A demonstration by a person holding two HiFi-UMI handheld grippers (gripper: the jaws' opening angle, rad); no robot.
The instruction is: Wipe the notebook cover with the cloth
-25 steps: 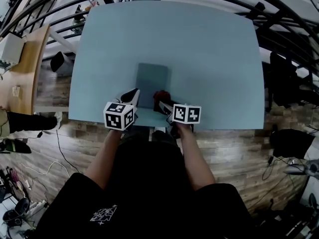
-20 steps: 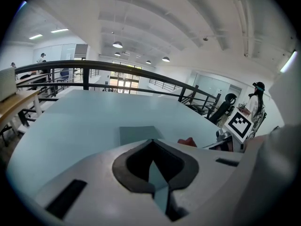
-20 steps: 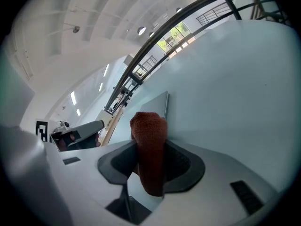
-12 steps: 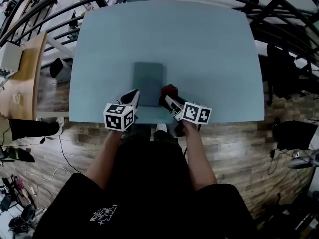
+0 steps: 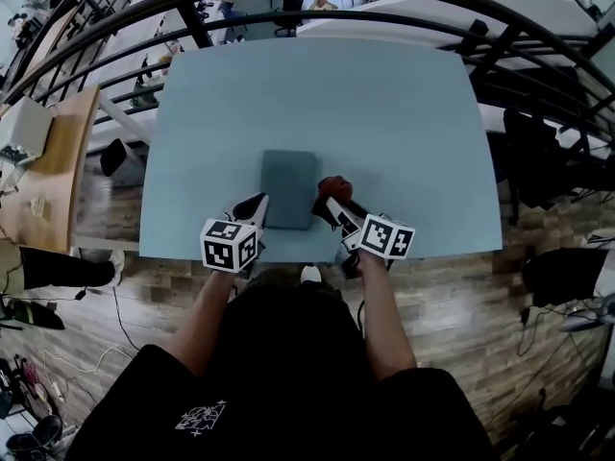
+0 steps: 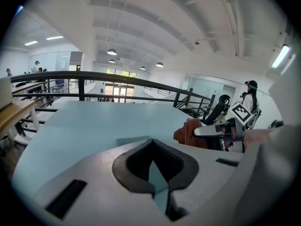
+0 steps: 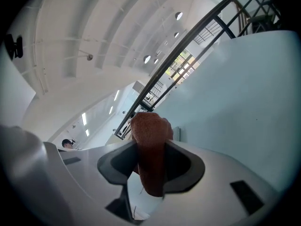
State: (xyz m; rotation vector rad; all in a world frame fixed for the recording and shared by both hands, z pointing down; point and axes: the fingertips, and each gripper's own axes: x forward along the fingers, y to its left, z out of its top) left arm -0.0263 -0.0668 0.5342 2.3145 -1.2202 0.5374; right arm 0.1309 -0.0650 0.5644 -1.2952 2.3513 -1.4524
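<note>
Rust-red cloth point(image 5: 332, 184) sits clamped in the right gripper point(image 5: 333, 205), just beside the grey notebook point(image 5: 289, 188). Left gripper point(image 5: 256, 203): jaws together, empty.

A grey-blue notebook point(image 5: 289, 188) lies flat on the light blue counter point(image 5: 384, 113), close to its near edge. The left tongs point(image 5: 256, 203) point at the notebook's near left corner. The right tongs point(image 5: 332, 203) carry a bunched red cloth point(image 5: 332, 185) at their tips, just beside the notebook's right edge. The person's bare forearms reach in over a wooden floor point(image 5: 452, 286).
</note>
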